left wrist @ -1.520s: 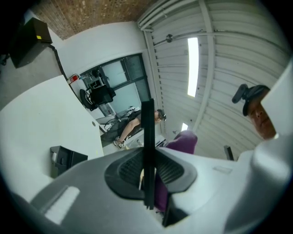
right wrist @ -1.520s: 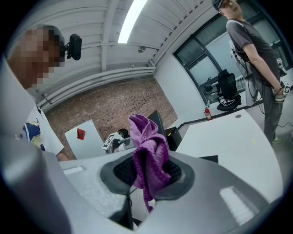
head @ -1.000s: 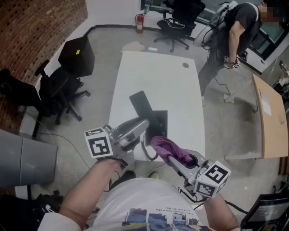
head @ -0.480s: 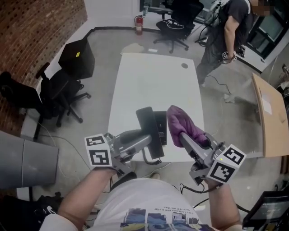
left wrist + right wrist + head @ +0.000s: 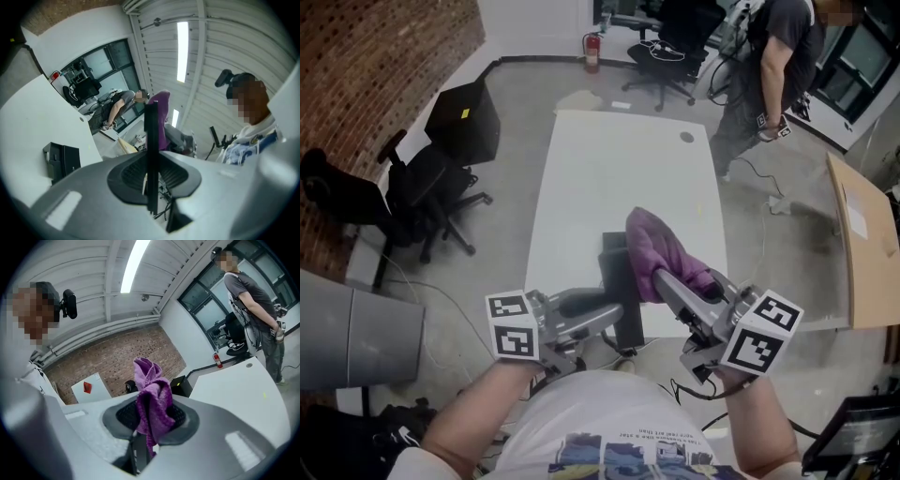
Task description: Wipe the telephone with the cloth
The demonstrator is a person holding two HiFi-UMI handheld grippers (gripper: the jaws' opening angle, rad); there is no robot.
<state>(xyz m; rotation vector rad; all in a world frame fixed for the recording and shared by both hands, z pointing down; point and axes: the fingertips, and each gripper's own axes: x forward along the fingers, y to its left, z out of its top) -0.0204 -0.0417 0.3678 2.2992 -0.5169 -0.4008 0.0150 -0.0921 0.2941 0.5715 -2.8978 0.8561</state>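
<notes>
Left claw (image 5: pixel 151 180): was closed on the black telephone handset (image 5: pixel 151 136), held clear of the worktop (image 5: pixel 609 169).
Right claw (image 5: pixel 149 423): was clamped on the purple cloth (image 5: pixel 151 394), just beside the handset at its 3 o'clock in head view.
Telephone base (image 5: pixel 61 160): lay on the worktop.
Progress, judged: both pick-ups done; wiping not yet evident.

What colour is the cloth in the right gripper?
Purple, a soft fabric cloth; right gripper view shows it best.

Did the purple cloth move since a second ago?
Yes. The purple cloth has gone up the picture, from the near edge of the white table to farther over its top.
</notes>
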